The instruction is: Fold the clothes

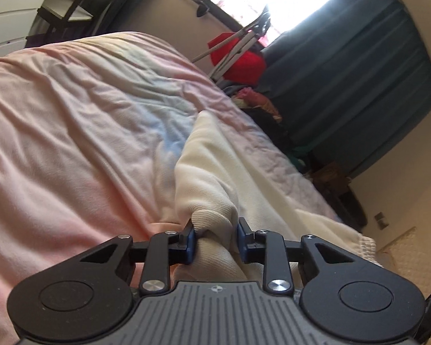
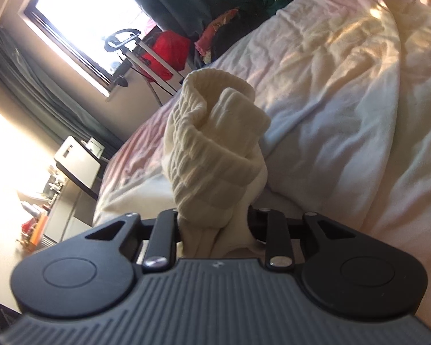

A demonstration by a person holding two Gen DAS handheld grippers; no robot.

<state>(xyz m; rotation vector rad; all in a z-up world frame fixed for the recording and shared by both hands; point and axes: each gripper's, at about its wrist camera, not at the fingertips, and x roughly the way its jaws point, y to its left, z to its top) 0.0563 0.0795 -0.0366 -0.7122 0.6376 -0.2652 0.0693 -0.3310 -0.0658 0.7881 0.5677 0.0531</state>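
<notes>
A cream garment [image 1: 215, 178] lies bunched between the fingers of both grippers. The left gripper [image 1: 215, 237] pinches a ribbed fold; the right gripper [image 2: 214, 224] clamps its ribbed band, which stands up ahead. Beyond the fingers spreads a pink bedspread [image 1: 71, 115].

We see a cream garment [image 1: 215, 172] of soft matt knit, its cuff [image 2: 215, 132] ribbed. Pink bedcover [image 1: 71, 115]: matt crinkled cloth. Left gripper [image 1: 215, 238]: matt black plastic, shiny metal screws, blue pads. Far curtain [image 1: 359, 72]: matt teal cloth.
</notes>
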